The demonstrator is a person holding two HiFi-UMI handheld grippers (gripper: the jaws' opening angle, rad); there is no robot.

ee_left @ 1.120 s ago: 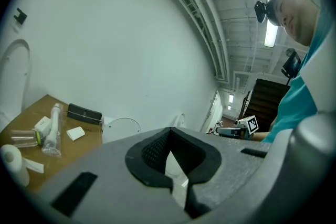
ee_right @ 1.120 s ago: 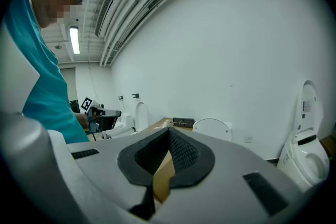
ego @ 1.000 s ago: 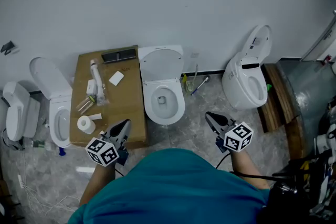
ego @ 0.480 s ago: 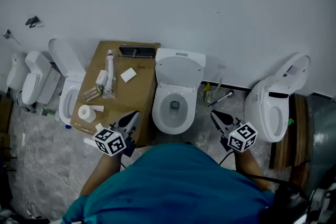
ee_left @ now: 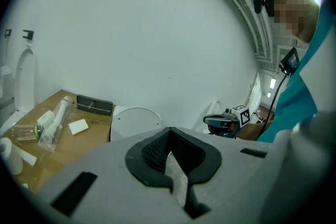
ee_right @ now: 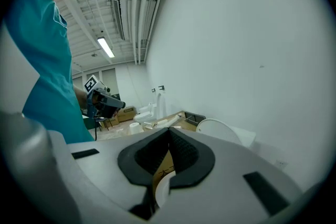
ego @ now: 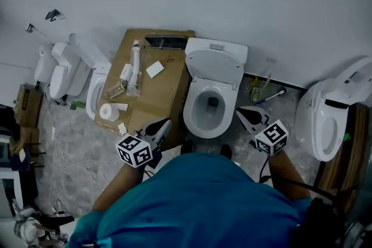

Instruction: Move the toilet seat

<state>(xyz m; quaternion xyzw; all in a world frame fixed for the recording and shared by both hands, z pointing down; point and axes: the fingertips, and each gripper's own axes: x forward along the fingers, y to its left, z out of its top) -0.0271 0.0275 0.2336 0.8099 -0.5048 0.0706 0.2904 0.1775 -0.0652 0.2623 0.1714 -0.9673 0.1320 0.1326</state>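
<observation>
Grey stone floor (ego: 81, 160) along a white wall carries a row of toilets. The centre toilet bowl (ego: 195, 124) lies at twelve o'clock of the person; its toilet seat (ego: 216, 68) appears raised against the tank. Left tongs (ego: 164, 124) sit at eight o'clock of the bowl, right tongs (ego: 241, 113) at three o'clock. Both pairs are pressed together, empty and clear of the porcelain. Step in hand, by judgement: approach. The next move calls for reaching toward twelve o'clock, parting one pair, and taking the seat's edge.

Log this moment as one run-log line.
stage: pre-contact | left gripper: shut, empty | right gripper: shut, empty | toilet: between grippers, untouched | lid: up
</observation>
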